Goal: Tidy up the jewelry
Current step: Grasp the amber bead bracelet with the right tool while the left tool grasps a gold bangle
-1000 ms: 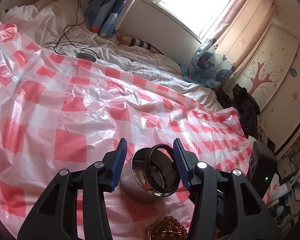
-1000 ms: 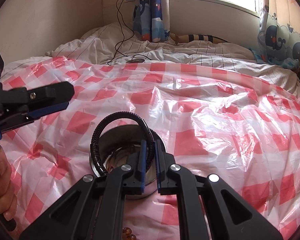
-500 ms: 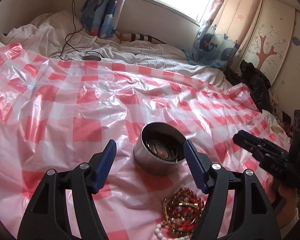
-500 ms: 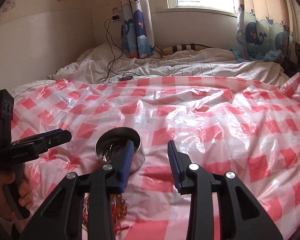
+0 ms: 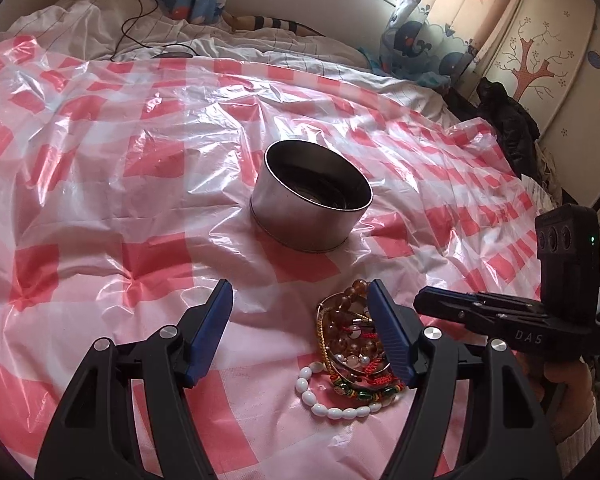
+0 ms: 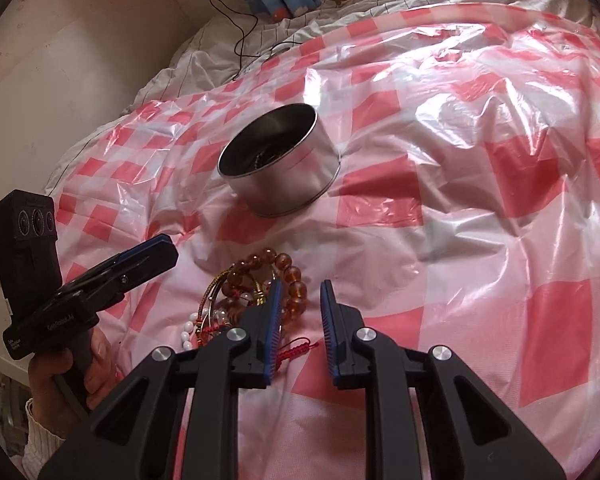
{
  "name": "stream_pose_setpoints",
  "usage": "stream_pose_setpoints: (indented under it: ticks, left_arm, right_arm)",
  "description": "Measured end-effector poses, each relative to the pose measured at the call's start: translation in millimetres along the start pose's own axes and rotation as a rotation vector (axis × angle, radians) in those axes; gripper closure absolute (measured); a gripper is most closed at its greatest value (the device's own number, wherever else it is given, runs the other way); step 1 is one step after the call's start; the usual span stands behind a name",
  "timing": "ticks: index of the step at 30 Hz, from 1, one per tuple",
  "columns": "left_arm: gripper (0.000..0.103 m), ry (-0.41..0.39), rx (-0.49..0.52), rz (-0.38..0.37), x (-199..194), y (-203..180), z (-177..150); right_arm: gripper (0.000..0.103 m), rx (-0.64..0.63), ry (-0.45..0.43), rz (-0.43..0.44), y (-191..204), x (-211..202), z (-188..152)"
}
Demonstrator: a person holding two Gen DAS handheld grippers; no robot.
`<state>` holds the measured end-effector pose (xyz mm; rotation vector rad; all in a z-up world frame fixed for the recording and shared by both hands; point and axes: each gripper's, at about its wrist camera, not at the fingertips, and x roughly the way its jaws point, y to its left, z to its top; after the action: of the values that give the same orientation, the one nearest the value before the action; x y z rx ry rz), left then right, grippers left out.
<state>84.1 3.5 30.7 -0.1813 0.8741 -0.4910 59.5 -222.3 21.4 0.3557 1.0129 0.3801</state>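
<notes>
You're between picks: the tin [image 5: 312,204] already holds some pieces, and the bracelet pile [image 5: 356,352] lies on the bed near it. Left tongs [image 5: 300,332] gape empty; right tongs [image 6: 300,320] are closing on nothing — next, grip 1 bracelet.

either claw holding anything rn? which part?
Nothing held. Left claw open, empty; right claw closing on air beside the bracelet pile.

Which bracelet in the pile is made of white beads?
The white oval-bead bracelet, at the pile's near edge in the left wrist view; the others are amber, gold, red or green.
</notes>
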Motion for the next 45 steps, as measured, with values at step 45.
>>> stream_pose_setpoints:
  ticks: [45]
  left_arm:
    - [0.035,-0.011,-0.052,-0.063,-3.1,7.5,10.1]
  right_arm:
    - [0.092,0.075,-0.191,0.045,-16.6,-13.1,29.8]
